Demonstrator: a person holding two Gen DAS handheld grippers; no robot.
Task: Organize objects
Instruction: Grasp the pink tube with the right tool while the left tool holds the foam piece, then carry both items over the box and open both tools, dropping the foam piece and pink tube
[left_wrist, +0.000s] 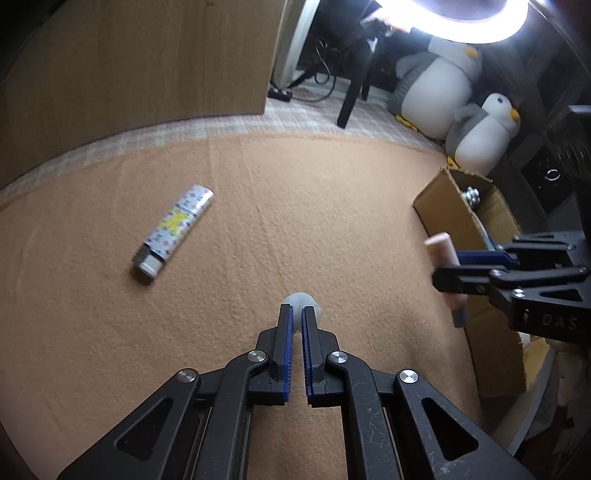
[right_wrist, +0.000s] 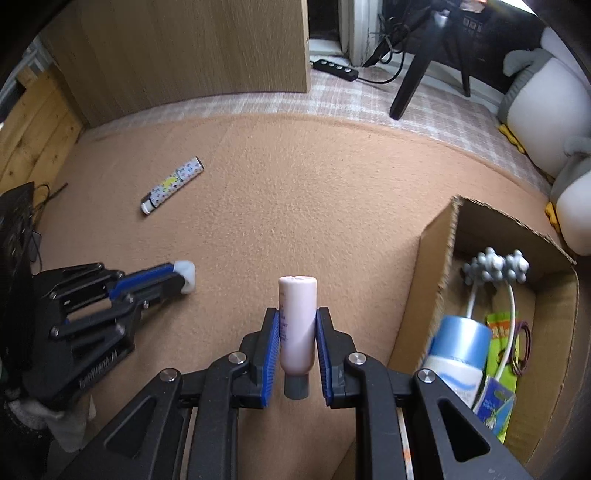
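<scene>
My left gripper (left_wrist: 297, 312) is shut on a small white object (left_wrist: 303, 300) just above the tan carpet; it also shows in the right wrist view (right_wrist: 181, 278) at the left. My right gripper (right_wrist: 297, 314) is shut on a pink tube (right_wrist: 297, 325) with a grey cap pointing back, held left of the cardboard box (right_wrist: 436, 266). In the left wrist view the right gripper (left_wrist: 448, 267) holds the pink tube (left_wrist: 441, 245) beside the box (left_wrist: 448, 210). A patterned lighter-like tube (left_wrist: 173, 229) lies on the carpet far left, also in the right wrist view (right_wrist: 171, 184).
The box holds a grey roller massager (right_wrist: 495, 267), a blue-capped bottle (right_wrist: 460, 350) and green packets (right_wrist: 500, 369). Penguin plush toys (left_wrist: 480, 129) sit behind the box. A wooden cabinet (right_wrist: 192, 48), a chair leg (right_wrist: 413, 77) and a power strip (right_wrist: 334, 68) are at the back.
</scene>
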